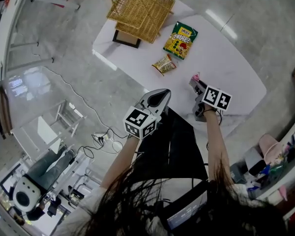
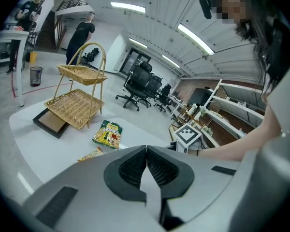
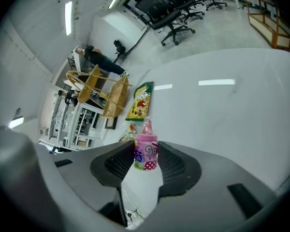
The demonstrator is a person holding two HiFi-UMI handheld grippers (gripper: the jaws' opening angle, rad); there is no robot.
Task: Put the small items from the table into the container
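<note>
Pink polka-dotted bottle (image 3: 146, 154) tight between pads of right gripper (image 3: 146, 148); left gripper (image 2: 146, 150) closed.

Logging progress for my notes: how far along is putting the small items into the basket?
Nothing looks done: the wicker basket shows no items. In hand: the right tool grips the pink bottle. Still to go: the green snack bag and small packet lie on the table.

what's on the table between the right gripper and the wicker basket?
Two snack packs, clearest in the head view: small packet nearer the right gripper, green bag nearer the wicker basket. The gripper itself holds a pink bottle.
</note>
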